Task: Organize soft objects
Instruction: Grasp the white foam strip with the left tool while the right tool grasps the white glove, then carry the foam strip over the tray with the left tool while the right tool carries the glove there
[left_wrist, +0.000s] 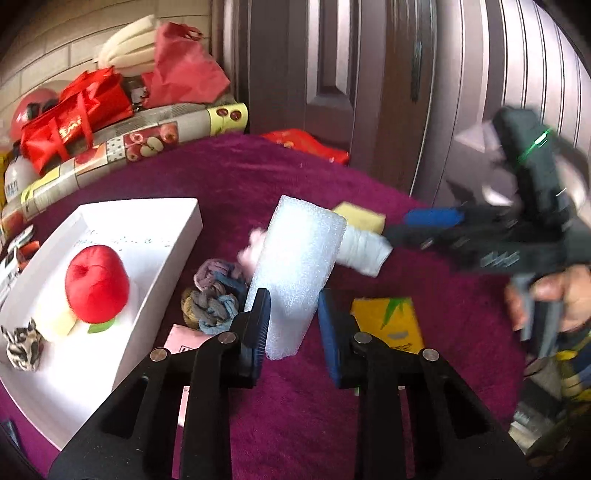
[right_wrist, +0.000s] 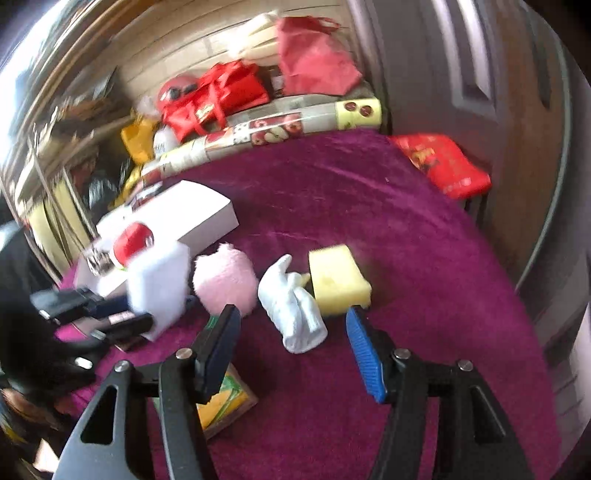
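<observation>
Our left gripper (left_wrist: 291, 317) tilts downward, clamping the white foam block (left_wrist: 295, 266) | our right gripper (right_wrist: 291, 339) tilts downward, jaws apart, empty, above the white glove (right_wrist: 291, 306)

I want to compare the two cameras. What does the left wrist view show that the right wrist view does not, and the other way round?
Only the left wrist view shows the knotted grey and blue rags beside the white box, the leopard-print scrunchie in it, and the person's hand.

Only the right wrist view shows the pink fluffy ball whole and the white glove's fingers.

Both show the white foam block clamped in the left gripper, the yellow sponge, the red apple, the purple cloth and the right gripper, open.
</observation>
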